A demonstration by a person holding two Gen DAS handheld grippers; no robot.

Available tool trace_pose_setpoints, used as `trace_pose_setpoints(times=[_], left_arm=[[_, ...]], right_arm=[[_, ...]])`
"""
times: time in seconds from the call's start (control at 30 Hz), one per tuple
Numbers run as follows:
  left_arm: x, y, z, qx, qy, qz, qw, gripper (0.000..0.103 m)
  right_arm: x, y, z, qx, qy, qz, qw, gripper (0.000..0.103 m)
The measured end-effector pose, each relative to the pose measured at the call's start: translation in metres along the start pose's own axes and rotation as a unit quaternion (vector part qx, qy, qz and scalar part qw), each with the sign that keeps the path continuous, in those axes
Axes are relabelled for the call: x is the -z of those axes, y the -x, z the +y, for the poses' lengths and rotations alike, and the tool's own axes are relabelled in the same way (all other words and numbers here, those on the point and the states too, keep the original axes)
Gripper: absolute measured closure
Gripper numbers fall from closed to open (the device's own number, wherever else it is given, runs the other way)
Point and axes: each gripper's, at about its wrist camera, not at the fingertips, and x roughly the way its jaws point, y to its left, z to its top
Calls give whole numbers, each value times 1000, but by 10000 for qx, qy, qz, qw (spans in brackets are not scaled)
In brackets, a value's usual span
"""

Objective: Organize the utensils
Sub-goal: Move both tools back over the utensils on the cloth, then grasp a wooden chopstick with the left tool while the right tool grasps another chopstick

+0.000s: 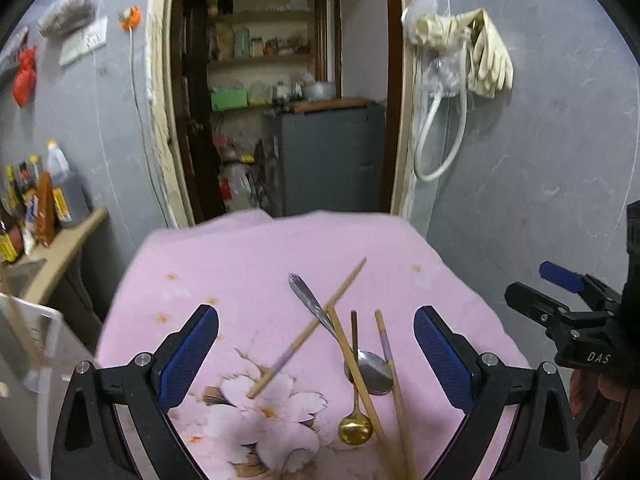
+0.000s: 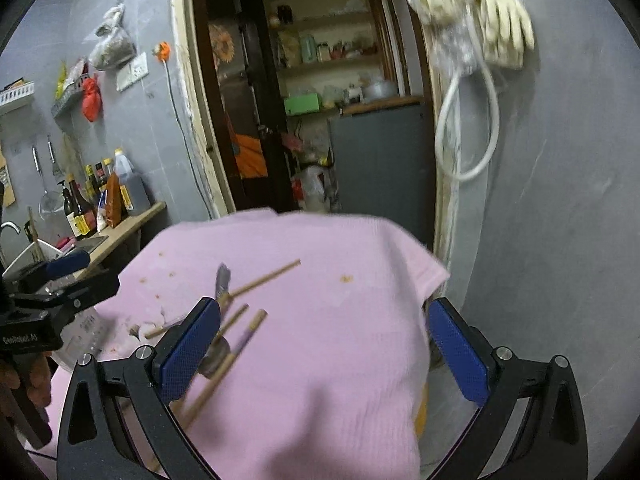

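Observation:
On a pink flowered cloth lie a steel spoon, a small gold spoon and several wooden chopsticks, loosely crossed. My left gripper is open and empty, hovering over this pile with the utensils between its blue pads. My right gripper is open and empty above the cloth, right of the utensils; its left pad covers part of the chopsticks and the steel spoon. The right gripper also shows at the right edge of the left wrist view.
A counter with sauce bottles stands at the left, with a white dish rack by a sink. An open doorway to a pantry lies ahead. Rubber gloves and a hose hang on the grey wall at right.

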Motion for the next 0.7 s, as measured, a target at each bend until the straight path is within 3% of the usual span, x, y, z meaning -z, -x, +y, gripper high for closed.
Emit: trace_pose_setpoints(times=[0.3, 0.57, 0.7], left_arm=[[19, -61, 7, 362, 319, 698, 9964, 36], [34, -95, 14, 816, 683, 1257, 9863, 71], [37, -102, 17, 988, 805, 1362, 9825, 75]], right_arm=[[16, -64, -3, -433, 27, 753, 9962, 3], [27, -96, 23, -726, 324, 1243, 9891, 39], [36, -106, 38, -904, 393, 1440, 9847, 51]])
